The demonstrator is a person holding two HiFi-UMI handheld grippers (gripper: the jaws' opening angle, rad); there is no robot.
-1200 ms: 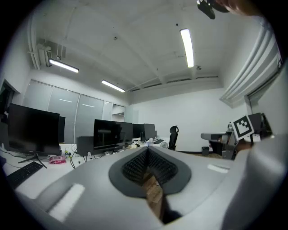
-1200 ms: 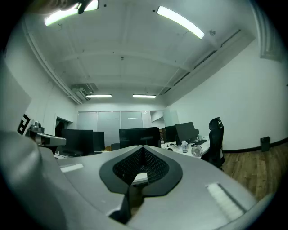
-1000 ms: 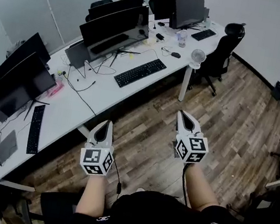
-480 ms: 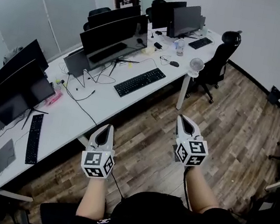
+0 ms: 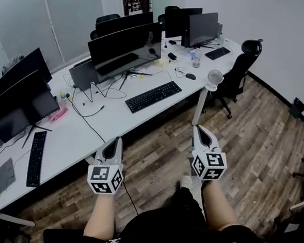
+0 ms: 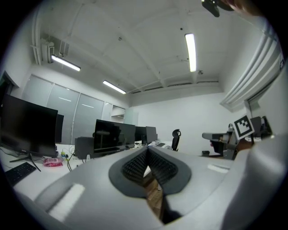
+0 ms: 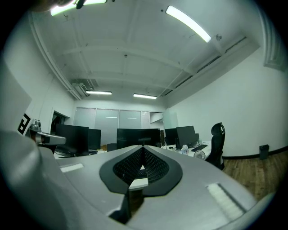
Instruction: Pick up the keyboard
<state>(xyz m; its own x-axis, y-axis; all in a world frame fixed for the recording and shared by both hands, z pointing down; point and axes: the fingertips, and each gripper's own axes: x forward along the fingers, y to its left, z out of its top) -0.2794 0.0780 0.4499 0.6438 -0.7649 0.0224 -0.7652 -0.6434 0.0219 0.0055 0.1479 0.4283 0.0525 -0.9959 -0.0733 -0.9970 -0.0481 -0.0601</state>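
Note:
A black keyboard [image 5: 153, 96] lies on the long white desk [image 5: 76, 128], in front of a wide dark monitor [image 5: 121, 42]. Both grippers hover over the wooden floor, short of the desk and apart from the keyboard. My left gripper [image 5: 115, 142] points toward the desk edge with its jaws shut and nothing between them [image 6: 146, 153]. My right gripper [image 5: 199, 130] is further right, also shut and holding nothing [image 7: 143, 155]. The person's arms and dark shorts fill the bottom of the head view.
A second keyboard [image 5: 37, 150] lies at the desk's left, a third [image 5: 220, 37] at the far end. More monitors [image 5: 15, 95], cables, a small fan [image 5: 214, 76] and a bottle [image 5: 199, 41] sit on the desk. A black office chair [image 5: 240, 66] stands at the desk's right end.
Both grippers and the head view have drifted forward a little toward the desk. The jaws stayed shut.

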